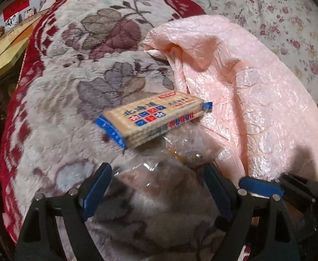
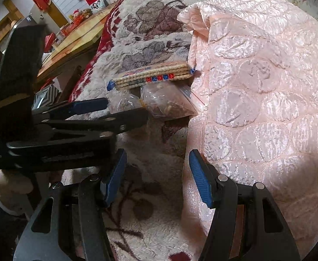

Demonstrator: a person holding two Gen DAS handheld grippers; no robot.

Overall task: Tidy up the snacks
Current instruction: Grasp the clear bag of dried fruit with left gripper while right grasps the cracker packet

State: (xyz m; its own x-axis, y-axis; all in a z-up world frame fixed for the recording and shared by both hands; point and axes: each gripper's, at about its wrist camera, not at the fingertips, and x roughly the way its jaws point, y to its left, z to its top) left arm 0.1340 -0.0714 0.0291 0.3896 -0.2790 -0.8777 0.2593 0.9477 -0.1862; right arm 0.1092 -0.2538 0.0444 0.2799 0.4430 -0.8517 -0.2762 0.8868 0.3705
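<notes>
Floral blanket (image 1: 56,113) carries the biscuit pack (image 1: 152,119) atop 2 clear bags (image 2: 167,102); the left gripper (image 1: 159,180), spread wide and empty, should straddle the near bag at 12 o'clock, while the right gripper (image 2: 156,174) waits half-open.

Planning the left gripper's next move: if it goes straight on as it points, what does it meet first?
Probably the clear snack bags just ahead of the open left gripper; the biscuit pack lies beyond, partly on them.
</notes>
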